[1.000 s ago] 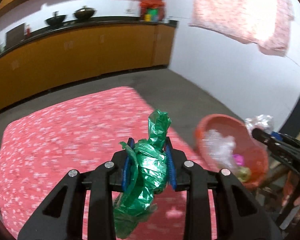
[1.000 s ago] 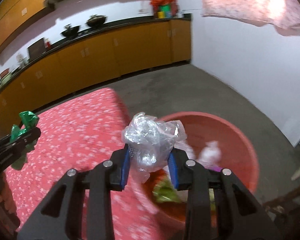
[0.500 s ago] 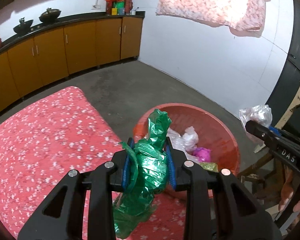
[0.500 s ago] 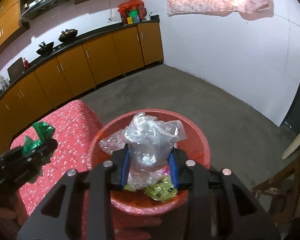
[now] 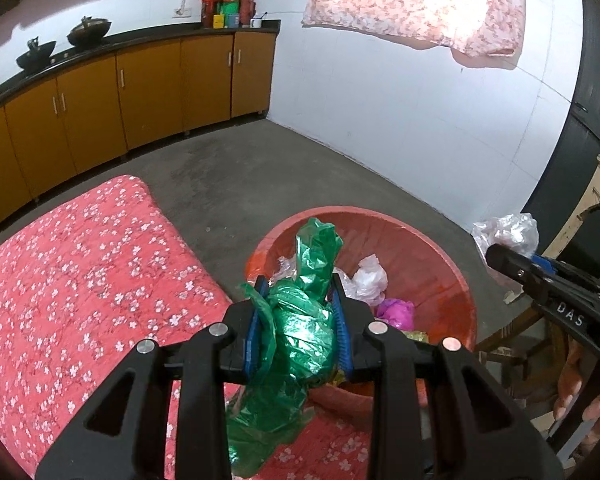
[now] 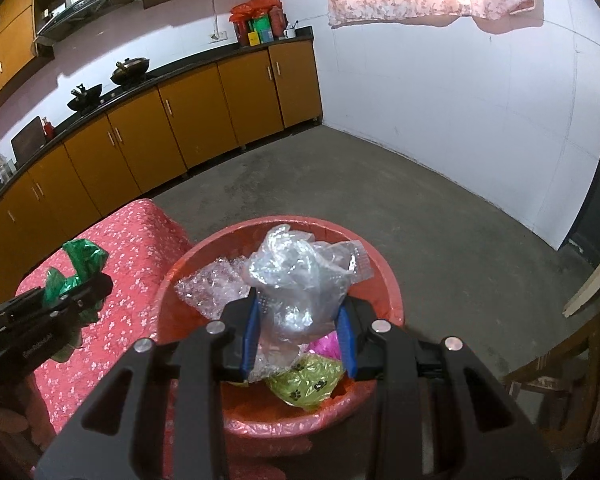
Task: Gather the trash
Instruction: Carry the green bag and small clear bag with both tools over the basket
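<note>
My left gripper (image 5: 298, 320) is shut on a crumpled green plastic bag (image 5: 300, 328), held over the near left rim of a red basin (image 5: 456, 272). In the right wrist view my right gripper (image 6: 298, 316) is shut on a wad of clear plastic wrap (image 6: 296, 280), hanging above the same red basin (image 6: 388, 280). Inside the basin lie clear plastic (image 6: 210, 286), a pink scrap (image 6: 324, 344) and a yellow-green wrapper (image 6: 306, 378). Each gripper shows in the other's view: the right gripper (image 5: 496, 248) with its clear plastic wrap (image 5: 506, 232), the left gripper (image 6: 100, 280) with its green plastic bag (image 6: 80, 258).
A red flowered mattress (image 5: 72, 280) lies left of the basin. Orange kitchen cabinets (image 5: 120, 96) line the back, with woks (image 5: 88, 28) on the counter. A pink cloth (image 5: 416, 4) hangs on the white wall. Wooden furniture (image 6: 572, 364) stands at right on grey floor (image 6: 380, 184).
Both grippers swung right from over the mattress to the basin, keeping their grips. Over the last half second they have hardly moved.
</note>
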A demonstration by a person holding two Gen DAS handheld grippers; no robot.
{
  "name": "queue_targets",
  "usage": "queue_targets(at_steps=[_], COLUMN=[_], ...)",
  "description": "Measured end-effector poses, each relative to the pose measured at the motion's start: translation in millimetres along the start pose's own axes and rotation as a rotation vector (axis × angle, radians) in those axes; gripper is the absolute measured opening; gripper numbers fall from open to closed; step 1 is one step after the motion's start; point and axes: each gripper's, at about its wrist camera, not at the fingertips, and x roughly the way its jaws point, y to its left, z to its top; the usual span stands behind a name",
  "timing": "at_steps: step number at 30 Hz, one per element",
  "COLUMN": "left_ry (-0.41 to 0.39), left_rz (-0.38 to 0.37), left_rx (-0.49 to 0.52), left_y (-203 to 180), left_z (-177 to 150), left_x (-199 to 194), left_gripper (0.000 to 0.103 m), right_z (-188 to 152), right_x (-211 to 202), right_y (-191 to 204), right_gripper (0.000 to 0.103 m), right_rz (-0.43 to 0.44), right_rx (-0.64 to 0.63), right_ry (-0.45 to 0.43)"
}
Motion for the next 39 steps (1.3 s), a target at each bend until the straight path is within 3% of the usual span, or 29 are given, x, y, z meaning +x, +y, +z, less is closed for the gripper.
queue_targets(at_steps=[39], left_ry=[0.076], left_rz=[-0.076], left_rx=[0.046], left_y=[-38.9], left_z=[0.3], left_x=[59.1], left_gripper=[0.032], right_z=[0.1], right_x=[28.2], right_y=[-21.8], right_gripper=[0.038], right_rz=[0.093], right_rx=[0.018], right_ry=[0.003])
